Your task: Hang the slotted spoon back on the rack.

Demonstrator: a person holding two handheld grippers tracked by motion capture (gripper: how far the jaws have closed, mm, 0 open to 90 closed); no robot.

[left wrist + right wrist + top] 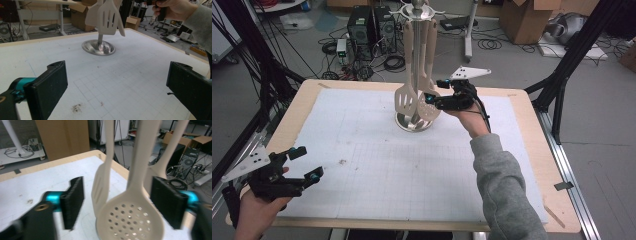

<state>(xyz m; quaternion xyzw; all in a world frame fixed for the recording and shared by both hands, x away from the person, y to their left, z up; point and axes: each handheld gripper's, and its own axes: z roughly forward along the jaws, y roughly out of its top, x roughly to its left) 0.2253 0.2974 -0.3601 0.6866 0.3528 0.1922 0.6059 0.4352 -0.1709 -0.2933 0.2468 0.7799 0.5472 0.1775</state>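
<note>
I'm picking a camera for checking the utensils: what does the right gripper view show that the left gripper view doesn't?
Right gripper view alone: the skimmer with its round holes, hanging between the right gripper's open jaws, untouched.

Left gripper view alone: the rack's steel base, a dark smudge on the mat, and the left gripper's open jaws.

Both: the slotted turner.
</note>
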